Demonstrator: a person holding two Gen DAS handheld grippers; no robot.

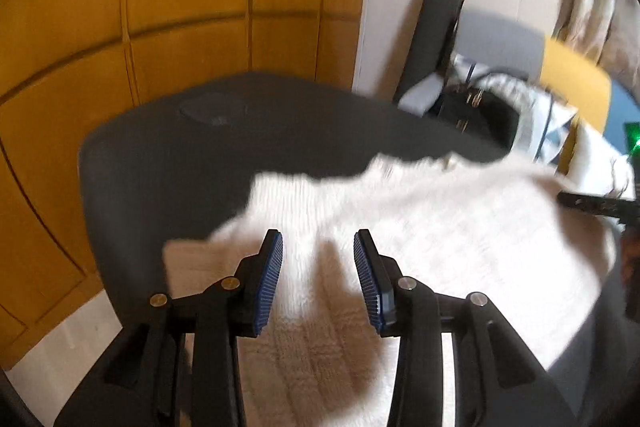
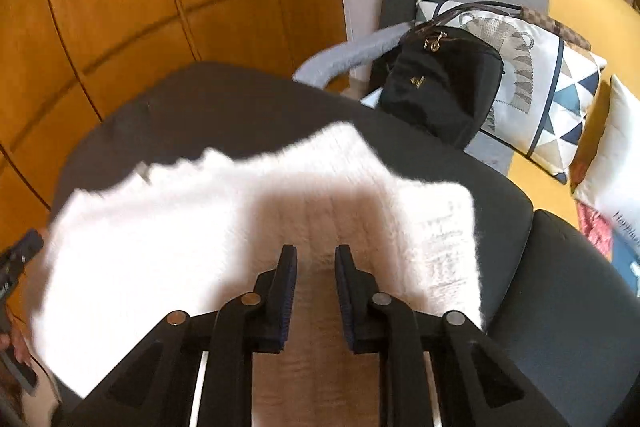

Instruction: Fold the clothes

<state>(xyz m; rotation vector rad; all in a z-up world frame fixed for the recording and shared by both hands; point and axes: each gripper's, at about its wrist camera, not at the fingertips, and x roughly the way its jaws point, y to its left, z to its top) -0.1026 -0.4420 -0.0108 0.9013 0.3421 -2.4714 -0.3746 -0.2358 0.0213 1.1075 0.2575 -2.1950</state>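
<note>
Across the dark table lies a white knit sweater; my left claw and right claw hang over it, both spread, pinching nothing. It looks soft, light, floppy: I'd pinch a hem edge

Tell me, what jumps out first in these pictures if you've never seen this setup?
A fluffy white knitted garment lies spread over a dark grey table, glowing in the light. Black two-finger tools with blue ribbed pads frame each view from below: the left gripper and right gripper hover over the knit with nothing between them. Behind, warm orange wood panelling and a black handbag against a patterned cushion.
</note>
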